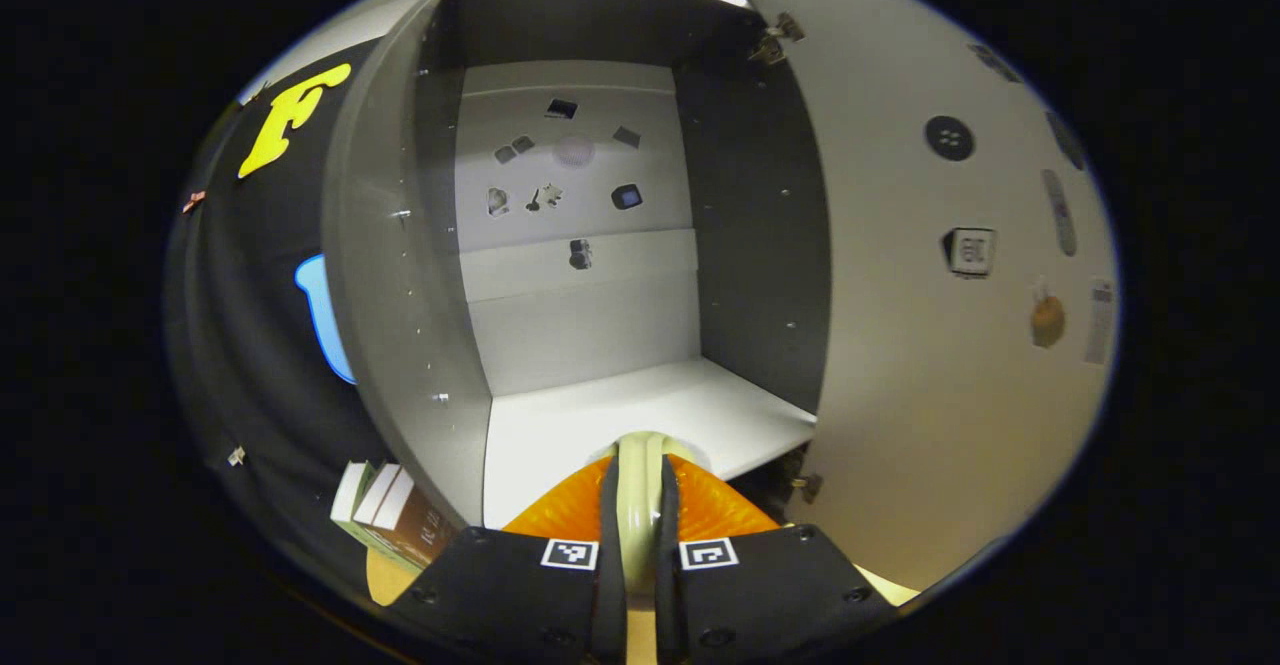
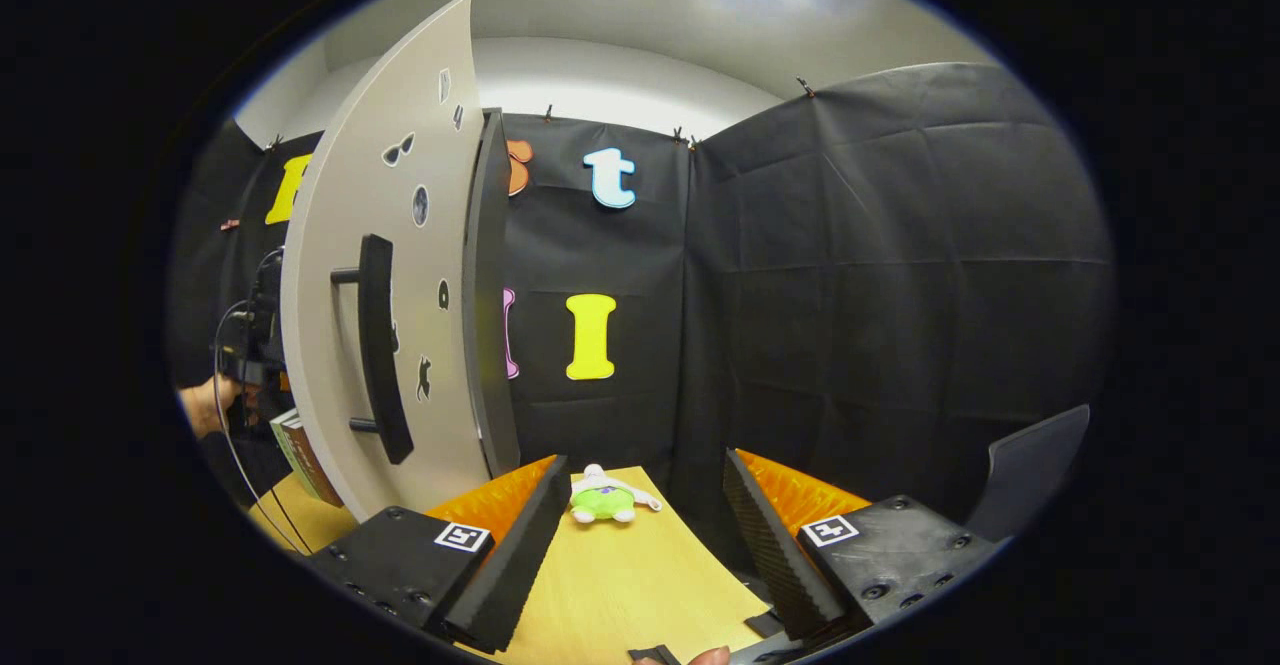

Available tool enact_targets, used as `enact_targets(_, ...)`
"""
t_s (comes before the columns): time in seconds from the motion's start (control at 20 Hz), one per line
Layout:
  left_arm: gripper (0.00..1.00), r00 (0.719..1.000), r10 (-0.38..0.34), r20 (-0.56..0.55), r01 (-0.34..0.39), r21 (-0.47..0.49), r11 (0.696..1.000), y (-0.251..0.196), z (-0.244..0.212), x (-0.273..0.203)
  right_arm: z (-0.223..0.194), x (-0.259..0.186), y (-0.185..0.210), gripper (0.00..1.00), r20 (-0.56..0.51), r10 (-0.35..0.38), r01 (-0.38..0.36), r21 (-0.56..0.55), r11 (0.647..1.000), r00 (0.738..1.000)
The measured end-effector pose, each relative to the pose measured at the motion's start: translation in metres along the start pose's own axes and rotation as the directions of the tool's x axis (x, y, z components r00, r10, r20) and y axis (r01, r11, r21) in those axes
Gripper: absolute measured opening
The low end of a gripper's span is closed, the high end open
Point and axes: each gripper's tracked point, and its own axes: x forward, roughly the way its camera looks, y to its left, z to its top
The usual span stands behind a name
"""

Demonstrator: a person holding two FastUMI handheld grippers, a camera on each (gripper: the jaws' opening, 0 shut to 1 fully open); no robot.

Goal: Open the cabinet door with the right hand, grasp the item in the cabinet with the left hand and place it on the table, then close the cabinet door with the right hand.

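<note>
Black cloth (image 2: 880, 275) hung as the booth's wall across the middle and right of the right gripper view, creased in a grid of folds and clipped along its top edge. Above it, in the upper part of the frame, a pale wall and ceiling (image 2: 620, 15) showed, with a bright patch of light at the top. A light wooden tabletop (image 2: 620, 575) lay at the bottom centre. A dark grey chair back (image 2: 1030, 465) stood at the lower right. In the left gripper view the black cloth (image 1: 250, 325) filled the left side, and books (image 1: 385, 515) leaned at the lower left.
</note>
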Motion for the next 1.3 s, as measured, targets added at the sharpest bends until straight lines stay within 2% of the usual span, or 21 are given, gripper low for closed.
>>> enact_targets(0.15, 0.16, 1.0, 0.022, 0.017, -0.023, 0.027, 0.999, -0.009, -0.019, -0.033, 0.008, -0.002, 0.004, 0.97, 0.012, -0.007, 0.007, 0.015, 1.0, 1.0)
enact_targets(0.2, 0.16, 1.0, 0.022, 0.019, -0.022, 0.021, 1.0, -0.014, -0.028, -0.042, 0.009, -0.003, 0.005, 0.93, 0.015, -0.009, 0.008, 0.022, 1.0, 1.0)
enact_targets(0.25, 0.14, 1.0, 0.02, 0.02, -0.02, -0.002, 1.0, -0.02, -0.038, -0.048, 0.012, -0.003, 0.006, 0.97, 0.015, -0.008, 0.008, 0.029, 1.0, 1.0)
enact_targets(0.35, 0.16, 0.999, 0.038, 0.012, -0.037, -0.036, 0.999, -0.024, -0.06, -0.062, 0.015, -0.003, 0.011, 0.97, 0.017, -0.005, 0.004, 0.033, 0.999, 1.0)
enact_targets(0.45, 0.16, 0.998, 0.065, 0.001, -0.065, -0.026, 0.998, -0.025, -0.085, -0.071, 0.018, -0.004, 0.018, 0.97, 0.021, 0.006, -0.006, 0.027, 1.0, 1.0)
enact_targets(0.75, 0.16, 0.995, 0.075, -0.061, -0.078, -0.041, 0.996, -0.043, -0.177, -0.082, 0.025, -0.004, 0.031, 0.97, 0.027, 0.027, -0.027, 0.01, 1.0, 0.999)
enact_targets(1.3, 0.16, 0.985, 0.005, -0.172, -0.018, -0.076, 0.997, -0.104, -0.333, -0.07, 0.029, 0.007, 0.042, 0.97, 0.006, 0.048, -0.047, -0.036, 0.998, 0.999)
